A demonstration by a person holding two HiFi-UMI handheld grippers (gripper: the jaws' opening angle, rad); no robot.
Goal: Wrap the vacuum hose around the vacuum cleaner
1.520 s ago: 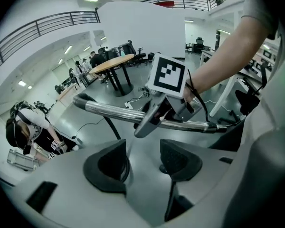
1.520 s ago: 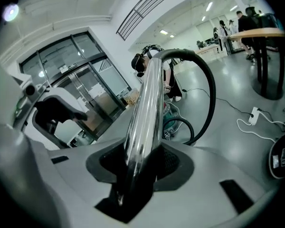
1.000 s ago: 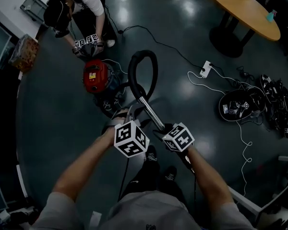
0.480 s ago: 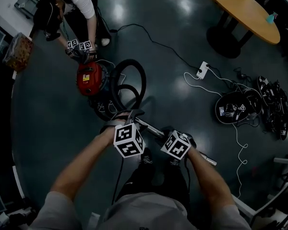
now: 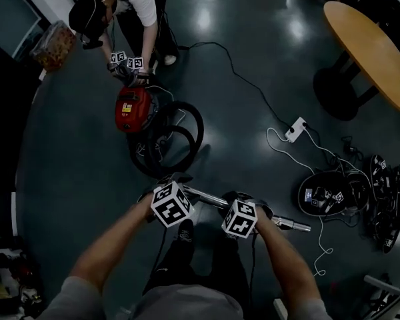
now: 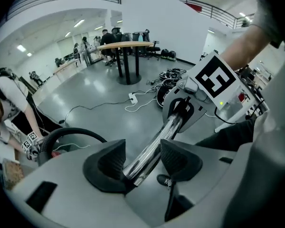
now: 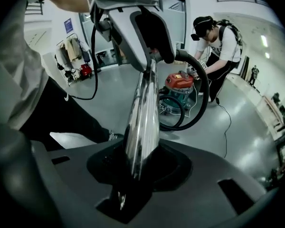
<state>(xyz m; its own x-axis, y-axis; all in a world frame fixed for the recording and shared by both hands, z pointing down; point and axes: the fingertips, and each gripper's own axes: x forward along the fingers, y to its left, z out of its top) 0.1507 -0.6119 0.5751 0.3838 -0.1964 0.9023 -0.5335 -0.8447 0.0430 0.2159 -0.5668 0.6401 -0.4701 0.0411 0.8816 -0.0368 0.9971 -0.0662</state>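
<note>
Left hand-held gripper (image 6: 142,161): clenched on the wand tube (image 6: 157,141), with one pad on each side of the chrome.
Right hand-held gripper (image 7: 140,167): clenched on the same wand tube further along, pads closed tight round the metal.
Wand tube: spans straight from one hand-held gripper to the other. A short end sticks out past the right hand-held gripper.
Vacuum hose (image 5: 199,129): black. It runs forward from the left hand-held gripper and is coiled in two loops just ahead of it, over the dark floor (image 5: 253,52).
Vacuum cleaner (image 5: 132,107): red-topped, standing beyond the loops, ahead and to the left of the left hand-held gripper. Whether the loops touch its body cannot be told in the dim head view.
Second person (image 5: 143,5): bent over the far side of the vacuum cleaner, with two marker cubes (image 5: 125,60) at the hands, close above its top.
Power strip (image 5: 297,129): white, on the floor, well ahead of the right hand-held gripper and to its right.
</note>
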